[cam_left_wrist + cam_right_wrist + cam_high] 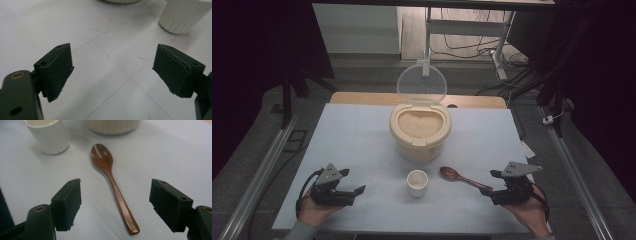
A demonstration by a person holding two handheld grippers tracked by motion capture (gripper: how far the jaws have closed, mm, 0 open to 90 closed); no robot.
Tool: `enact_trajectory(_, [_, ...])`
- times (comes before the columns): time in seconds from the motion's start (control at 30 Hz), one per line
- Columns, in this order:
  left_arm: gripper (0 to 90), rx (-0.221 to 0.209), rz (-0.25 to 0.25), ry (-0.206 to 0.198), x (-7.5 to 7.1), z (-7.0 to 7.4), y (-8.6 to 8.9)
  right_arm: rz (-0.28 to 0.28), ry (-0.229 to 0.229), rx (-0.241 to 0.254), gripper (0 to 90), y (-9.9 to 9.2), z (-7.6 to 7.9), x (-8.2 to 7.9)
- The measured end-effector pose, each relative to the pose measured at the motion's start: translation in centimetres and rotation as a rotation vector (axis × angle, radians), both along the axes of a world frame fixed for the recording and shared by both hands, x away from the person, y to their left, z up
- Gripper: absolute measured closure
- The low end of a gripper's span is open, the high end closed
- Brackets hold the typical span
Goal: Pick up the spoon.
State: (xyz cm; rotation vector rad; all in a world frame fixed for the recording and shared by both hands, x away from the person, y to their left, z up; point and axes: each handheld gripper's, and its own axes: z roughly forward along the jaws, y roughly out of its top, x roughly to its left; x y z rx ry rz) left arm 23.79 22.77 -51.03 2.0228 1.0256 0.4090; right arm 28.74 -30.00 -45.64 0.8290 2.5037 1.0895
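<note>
Nearby, wooden spoon (pixel 112 185) between right tongs' (pixel 115 205) spread jaws (untouched).

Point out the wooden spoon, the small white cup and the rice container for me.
wooden spoon (pixel 111 178): right gripper view, on the neck just below the bowl.
small white cup (pixel 417 184): high view, on its outer wall.
rice container (pixel 418 147): high view, on its cream front wall.

Desk (pixel 362 135) left and right edges free; middle blocked by rice container (pixel 420 131), cup (pixel 417 183), spoon (pixel 464 179) near front edge.
</note>
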Motion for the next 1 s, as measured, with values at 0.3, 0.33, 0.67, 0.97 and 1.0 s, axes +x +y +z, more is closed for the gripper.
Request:
enact_trajectory(0.3, [15.8,0.012,-0.012,0.016,0.2,-0.3,-0.3,0.036,0.081,-0.12,26.3,1.0,0.6,1.9])
enact_trajectory(0.33, [15.8,0.012,-0.013,0.017,0.2,-0.3,-0.3,0.036,0.099,-0.163,26.3,1.5,0.6,2.5])
enact_trajectory(0.67, [15.7,0.019,-0.018,0.025,0.3,-0.6,-0.4,0.088,0.173,-0.287,30.6,3.7,0.1,4.7])
enact_trajectory(0.97, [15.5,0.023,-0.023,0.032,0.4,-0.8,-0.5,0.109,0.228,-0.367,33.8,4.6,-0.9,6.0])
enact_trajectory(1.0, [15.4,0.023,-0.023,0.033,0.4,-0.8,-0.4,0.112,0.23,-0.374,34.2,4.6,-1.0,6.2])
